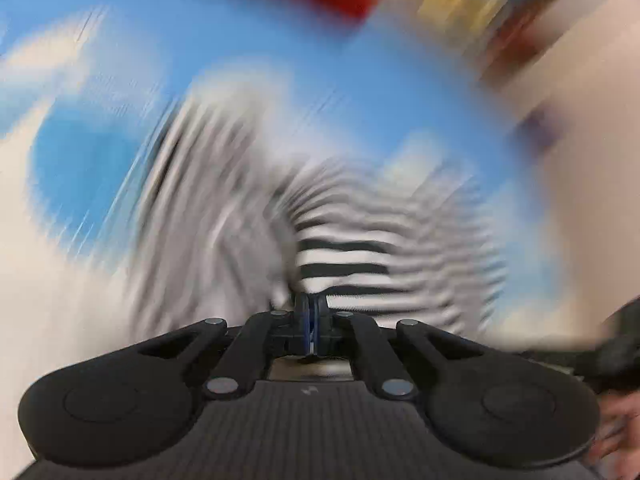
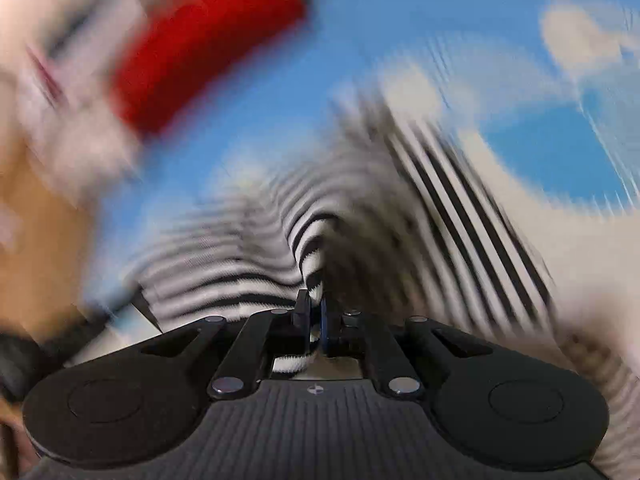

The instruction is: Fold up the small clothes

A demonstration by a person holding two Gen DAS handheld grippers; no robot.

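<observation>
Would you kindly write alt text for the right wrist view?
The right gripper is shut on a fold of black-and-white striped garment, which trails over a blue and white patterned surface. A red cloth lies beyond; the picture is heavily motion-blurred.

Striped garment (image 1: 344, 256) bunched directly ahead, red cloth (image 2: 200, 44) lying beyond, blue-and-cream surface (image 1: 380, 80) bare between them

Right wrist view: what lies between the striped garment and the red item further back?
Only blurred blue-and-white patterned surface separates the striped garment from the red item; nothing else shows there in the right wrist view.
</observation>
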